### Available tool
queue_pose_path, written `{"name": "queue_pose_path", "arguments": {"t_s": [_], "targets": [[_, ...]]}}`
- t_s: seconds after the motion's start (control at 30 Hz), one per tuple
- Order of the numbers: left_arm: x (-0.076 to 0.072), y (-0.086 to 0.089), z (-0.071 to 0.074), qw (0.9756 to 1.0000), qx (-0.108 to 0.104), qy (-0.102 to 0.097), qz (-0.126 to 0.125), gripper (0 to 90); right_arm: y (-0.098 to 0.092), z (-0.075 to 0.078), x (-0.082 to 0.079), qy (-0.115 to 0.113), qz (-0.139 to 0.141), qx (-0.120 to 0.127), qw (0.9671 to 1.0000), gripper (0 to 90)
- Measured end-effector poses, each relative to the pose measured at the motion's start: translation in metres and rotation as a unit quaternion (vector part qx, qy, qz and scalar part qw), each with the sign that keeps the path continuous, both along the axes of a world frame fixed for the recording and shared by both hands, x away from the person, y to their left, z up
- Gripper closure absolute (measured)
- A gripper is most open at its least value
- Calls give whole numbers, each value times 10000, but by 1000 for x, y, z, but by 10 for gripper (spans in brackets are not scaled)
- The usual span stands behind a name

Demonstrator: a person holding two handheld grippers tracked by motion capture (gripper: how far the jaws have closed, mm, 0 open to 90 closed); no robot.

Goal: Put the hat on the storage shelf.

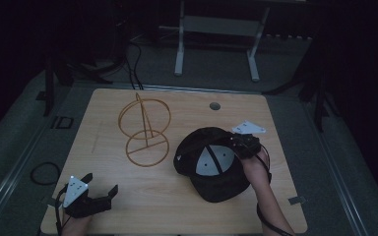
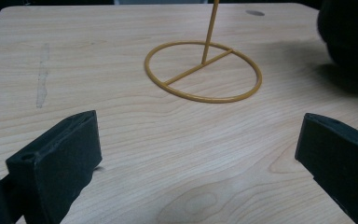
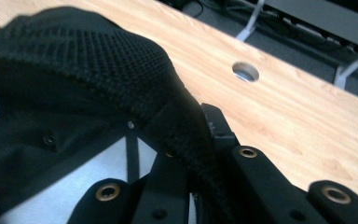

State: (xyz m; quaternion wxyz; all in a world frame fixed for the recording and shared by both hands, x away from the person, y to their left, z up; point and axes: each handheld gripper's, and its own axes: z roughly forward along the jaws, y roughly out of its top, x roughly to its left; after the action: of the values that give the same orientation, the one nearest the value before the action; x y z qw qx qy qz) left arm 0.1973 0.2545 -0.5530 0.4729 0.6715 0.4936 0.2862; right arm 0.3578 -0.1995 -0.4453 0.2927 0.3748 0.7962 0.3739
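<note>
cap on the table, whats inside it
The cap lies upside down, its inside showing pale lining panels crossed by dark seam tape. The right claw pinches its rim. The table under the cap is covered.

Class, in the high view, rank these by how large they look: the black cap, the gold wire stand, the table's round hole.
1. black cap
2. gold wire stand, close to the cap in spread
3. round hole, smallest
</note>
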Motion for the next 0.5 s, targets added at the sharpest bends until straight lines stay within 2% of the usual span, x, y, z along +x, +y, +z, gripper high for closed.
{"name": "queue_pose_path", "arguments": {"t_s": [0.03,0.17,0.2,0.33,0.4,0.5], "targets": [[0,-1,0,10000,7,6,-12,7,2,8,-4,-102,86,96,9999,888],[-1,-5,0,9999,35,11,-101,7,7,19,-10,-243,174,131,9995,887],[-1,-7,0,9999,25,23,-157,7,9,23,-11,-314,198,81,9993,887],[-1,-16,-1,9993,104,83,-338,7,11,36,-14,-467,226,154,9985,888],[-2,-21,0,9989,-15,89,-450,7,14,45,-18,-609,243,126,9978,888],[-2,-30,2,9982,-130,103,-574,7,15,51,-20,-696,218,110,9973,887]]}}
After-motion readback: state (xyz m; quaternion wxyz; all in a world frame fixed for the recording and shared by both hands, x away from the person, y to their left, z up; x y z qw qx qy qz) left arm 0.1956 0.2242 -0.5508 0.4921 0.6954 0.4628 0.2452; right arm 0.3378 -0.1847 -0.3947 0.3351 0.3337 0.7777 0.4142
